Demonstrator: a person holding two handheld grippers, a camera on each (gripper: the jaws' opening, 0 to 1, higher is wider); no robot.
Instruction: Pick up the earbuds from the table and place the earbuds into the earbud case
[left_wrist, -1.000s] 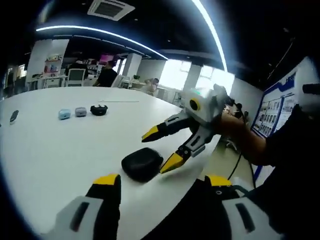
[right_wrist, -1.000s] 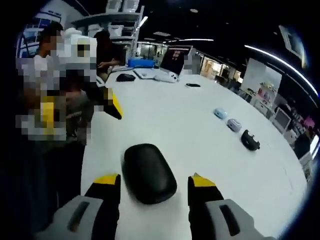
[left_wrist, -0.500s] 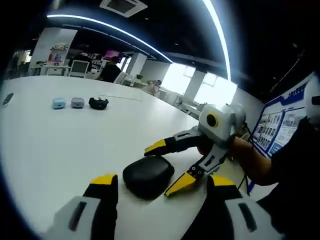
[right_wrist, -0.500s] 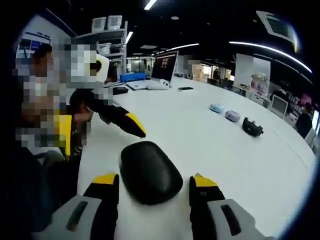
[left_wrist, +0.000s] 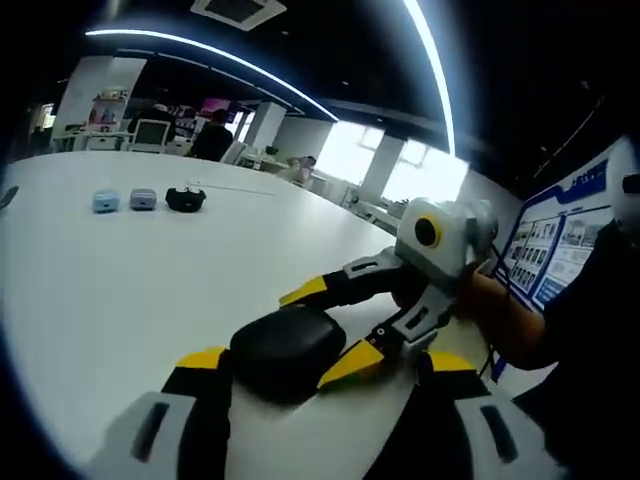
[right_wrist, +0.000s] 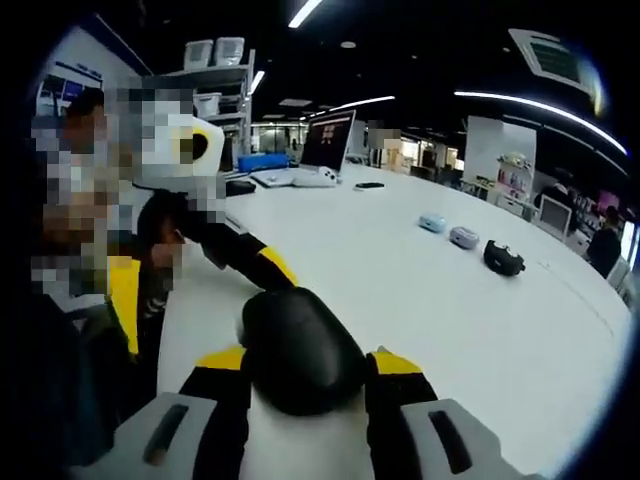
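Observation:
A black earbud case (right_wrist: 298, 348) with its lid down sits near the table's front edge, and the jaws of my right gripper (right_wrist: 308, 360) press on its two sides. In the left gripper view the same case (left_wrist: 285, 343) lies between the right gripper's (left_wrist: 328, 326) yellow-tipped jaws. My left gripper (left_wrist: 322, 362) stands open, its jaws wide on either side of the case without touching it. In the right gripper view the left gripper (right_wrist: 205, 280) reaches in from the left, one yellow tip just behind the case.
Far across the white table (right_wrist: 350, 250) lie a light blue case (right_wrist: 432, 222), a grey case (right_wrist: 464, 236) and a black object (right_wrist: 503, 258). A monitor (right_wrist: 330, 140) stands at the far end. A person's hand (left_wrist: 490, 305) holds the right gripper.
My right gripper's jaws have drawn in onto the black case. My left gripper has moved closer, so the case now sits between its open jaws.

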